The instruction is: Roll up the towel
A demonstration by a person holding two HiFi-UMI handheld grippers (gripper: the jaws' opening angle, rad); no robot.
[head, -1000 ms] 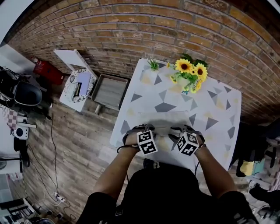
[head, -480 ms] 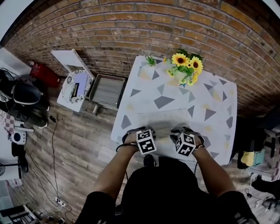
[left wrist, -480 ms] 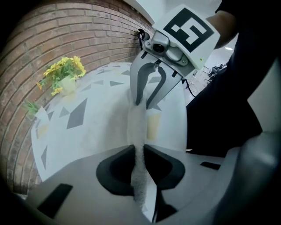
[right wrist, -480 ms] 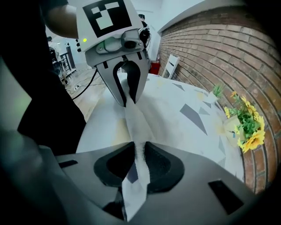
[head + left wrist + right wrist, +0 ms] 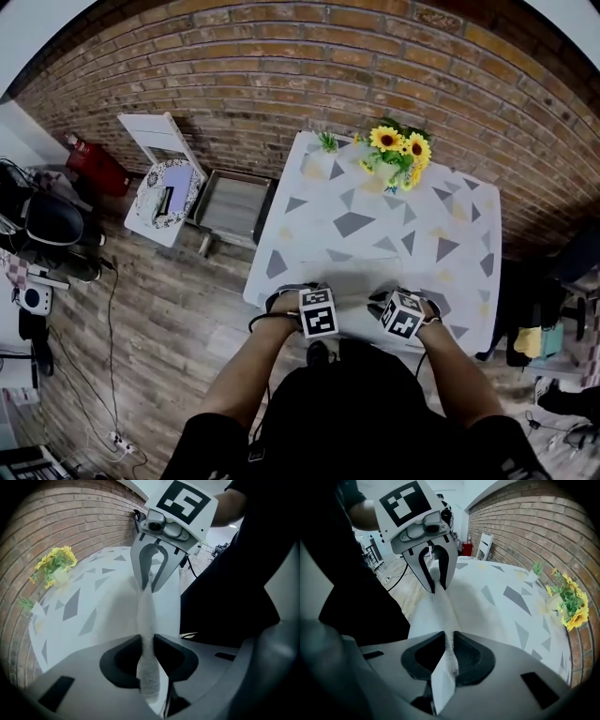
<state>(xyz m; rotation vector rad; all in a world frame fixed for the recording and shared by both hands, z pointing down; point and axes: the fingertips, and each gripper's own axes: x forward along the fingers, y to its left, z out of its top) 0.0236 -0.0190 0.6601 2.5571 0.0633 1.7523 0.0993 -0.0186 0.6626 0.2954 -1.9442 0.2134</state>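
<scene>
A white towel (image 5: 356, 274) lies flat on the patterned table (image 5: 455, 220), near its front edge. My left gripper (image 5: 302, 302) is shut on the towel's near edge, the cloth (image 5: 146, 616) pinched between its pads; its jaws have just closed in, then eased slightly. The right gripper (image 5: 396, 304) is shut on the same edge (image 5: 444, 609), and its jaws have just been closing on the cloth. The hem runs taut between the two. The right gripper (image 5: 151, 581) shows in the left gripper view, the left gripper (image 5: 436, 582) in the right gripper view.
Sunflowers in a vase (image 5: 400, 155) and a small green plant (image 5: 328, 141) stand at the table's far edge by the brick wall. Left of the table are a grey tray (image 5: 230, 202) and a white chair (image 5: 164, 183) on the wooden floor.
Both grippers have drawn back towards the person and the table's near edge, taking the towel's hem with them. Their jaws have narrowed onto the cloth.
</scene>
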